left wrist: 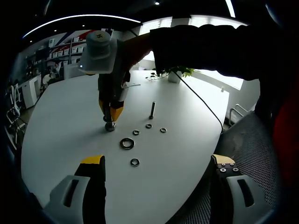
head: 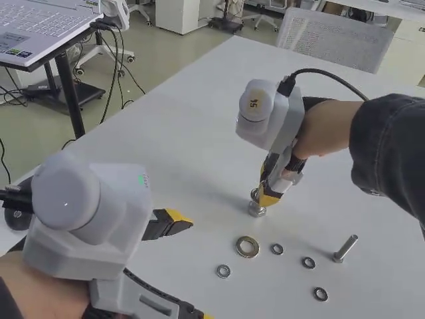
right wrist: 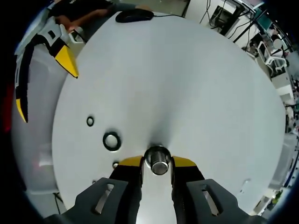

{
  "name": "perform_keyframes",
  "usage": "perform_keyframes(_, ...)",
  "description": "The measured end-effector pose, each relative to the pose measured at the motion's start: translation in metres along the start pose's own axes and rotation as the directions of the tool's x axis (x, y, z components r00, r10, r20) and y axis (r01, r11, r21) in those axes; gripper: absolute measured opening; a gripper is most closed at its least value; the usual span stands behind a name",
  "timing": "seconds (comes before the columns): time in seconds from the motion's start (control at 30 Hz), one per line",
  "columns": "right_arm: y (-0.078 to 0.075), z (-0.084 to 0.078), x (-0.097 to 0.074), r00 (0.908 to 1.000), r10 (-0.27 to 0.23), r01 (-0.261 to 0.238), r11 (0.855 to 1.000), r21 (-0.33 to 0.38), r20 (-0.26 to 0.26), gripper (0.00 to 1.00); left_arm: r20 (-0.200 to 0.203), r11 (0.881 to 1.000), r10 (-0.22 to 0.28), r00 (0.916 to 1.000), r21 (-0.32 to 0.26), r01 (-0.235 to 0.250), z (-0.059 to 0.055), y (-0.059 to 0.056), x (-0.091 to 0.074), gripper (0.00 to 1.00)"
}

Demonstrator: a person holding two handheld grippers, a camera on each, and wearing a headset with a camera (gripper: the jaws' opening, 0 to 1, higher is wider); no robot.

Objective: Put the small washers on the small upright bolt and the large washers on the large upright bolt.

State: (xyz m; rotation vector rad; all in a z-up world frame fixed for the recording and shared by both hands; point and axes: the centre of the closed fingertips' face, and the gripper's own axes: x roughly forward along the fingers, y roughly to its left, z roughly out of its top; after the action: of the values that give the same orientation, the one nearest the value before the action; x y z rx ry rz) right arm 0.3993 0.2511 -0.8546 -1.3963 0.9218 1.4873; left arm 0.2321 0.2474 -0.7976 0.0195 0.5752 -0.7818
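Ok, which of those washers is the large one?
The large washer lying nearest the upright bolt clamped in the right gripper; the four other washers are plainly narrower.

A: Head view: even light is washing the white table (head: 199, 119); a soft shadow is falling left of the right gripper (head: 260, 203).
B: Left gripper view: windows (left wrist: 224, 79) are blowing out upper right, sleeve (left wrist: 210, 42) is silhouetting. Fisheye is bending edges; large bolt (right wrist: 159, 162) is glinting.
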Motion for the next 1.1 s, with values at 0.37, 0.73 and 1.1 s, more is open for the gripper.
perform_keyframes(0.37,-0.001,-0.005,0.013,1.0,0.003,-0.003,1.0,0.019,0.0,0.24,0.0,1.0,0.001,1.0,-0.004,-0.001,0.0,0.0,0.001,0.93)
perform_keyframes(0.73,-0.002,-0.006,0.017,1.0,0.0,0.0,1.0,0.027,0.009,0.24,-0.004,1.0,-0.006,1.0,-0.005,0.006,0.0,-0.001,0.001,0.93)
perform_keyframes(1.1,0.0,-0.01,0.018,1.0,0.004,-0.004,1.0,0.024,-0.002,0.27,-0.006,1.0,-0.002,1.0,-0.004,0.002,-0.001,0.0,0.0,0.92)
